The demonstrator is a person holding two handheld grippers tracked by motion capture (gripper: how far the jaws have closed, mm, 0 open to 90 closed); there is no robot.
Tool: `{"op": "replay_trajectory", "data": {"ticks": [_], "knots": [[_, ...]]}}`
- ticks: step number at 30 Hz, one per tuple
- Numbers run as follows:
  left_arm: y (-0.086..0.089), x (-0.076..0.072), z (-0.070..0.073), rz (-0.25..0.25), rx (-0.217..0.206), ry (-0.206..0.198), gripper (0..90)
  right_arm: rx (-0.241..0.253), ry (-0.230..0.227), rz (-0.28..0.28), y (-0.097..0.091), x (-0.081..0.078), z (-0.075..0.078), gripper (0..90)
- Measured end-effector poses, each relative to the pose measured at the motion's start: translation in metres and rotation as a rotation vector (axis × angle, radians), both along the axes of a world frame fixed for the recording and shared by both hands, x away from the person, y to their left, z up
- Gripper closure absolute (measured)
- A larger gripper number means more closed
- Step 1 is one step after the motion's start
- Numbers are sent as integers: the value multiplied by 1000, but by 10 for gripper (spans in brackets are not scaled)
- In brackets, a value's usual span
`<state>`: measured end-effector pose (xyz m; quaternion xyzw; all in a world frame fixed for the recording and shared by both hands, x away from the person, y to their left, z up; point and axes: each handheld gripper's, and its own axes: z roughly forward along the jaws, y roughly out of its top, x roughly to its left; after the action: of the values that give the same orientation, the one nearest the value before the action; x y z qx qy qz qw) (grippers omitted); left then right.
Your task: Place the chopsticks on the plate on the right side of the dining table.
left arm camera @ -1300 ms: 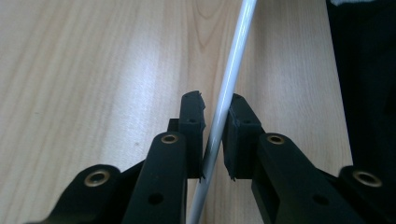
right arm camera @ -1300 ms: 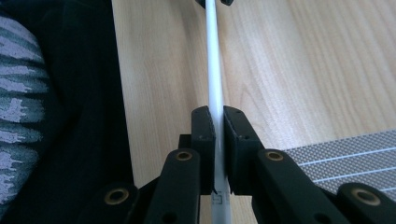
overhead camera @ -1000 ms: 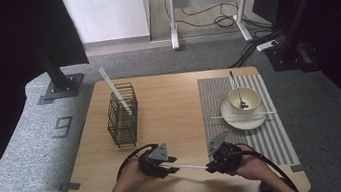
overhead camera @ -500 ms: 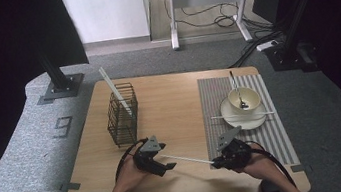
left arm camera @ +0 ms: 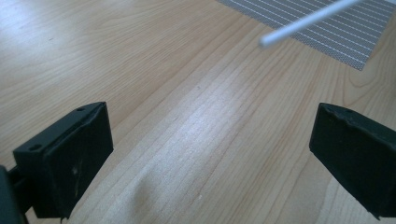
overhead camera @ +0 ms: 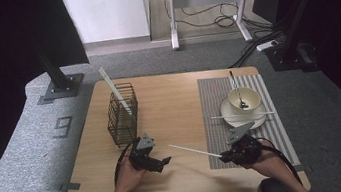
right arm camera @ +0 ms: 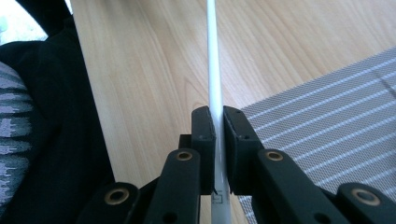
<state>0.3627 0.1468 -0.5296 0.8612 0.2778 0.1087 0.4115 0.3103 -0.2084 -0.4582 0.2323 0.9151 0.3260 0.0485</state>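
White and thin, the chopstick [overhead camera: 194, 151] is clamped at one end in the right hand-held gripper [overhead camera: 227, 157], its free end slanting above the worktop [overhead camera: 174, 100] toward the left hand-held gripper [overhead camera: 163, 162], whose jaws have just been opening and stand wide with nothing between them. No writing is legible. A black wire basket [overhead camera: 122, 115] holds another white stick [overhead camera: 115, 91]. On the striped mat [overhead camera: 216, 114], a bowl [overhead camera: 245, 99] with a spoon [overhead camera: 236, 88] sits on a plate [overhead camera: 242, 116].
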Motion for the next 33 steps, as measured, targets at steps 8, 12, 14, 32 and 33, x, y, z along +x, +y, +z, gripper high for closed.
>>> {"op": "replay_trajectory", "data": {"ticks": [8,12,14,32,33], "knots": [[-8,-2,-12,-12,84,5,0,18,-31,-65,-17,2,8,829],[-13,-2,-19,-21,125,23,0,27,-50,-116,-28,4,12,829],[-14,-1,-21,-27,125,33,0,30,-61,-139,-32,5,14,829],[-18,2,-29,-10,149,66,0,40,-130,-380,-78,29,12,829],[-18,2,-29,-10,150,66,0,36,-133,-388,-79,30,10,829]]}}
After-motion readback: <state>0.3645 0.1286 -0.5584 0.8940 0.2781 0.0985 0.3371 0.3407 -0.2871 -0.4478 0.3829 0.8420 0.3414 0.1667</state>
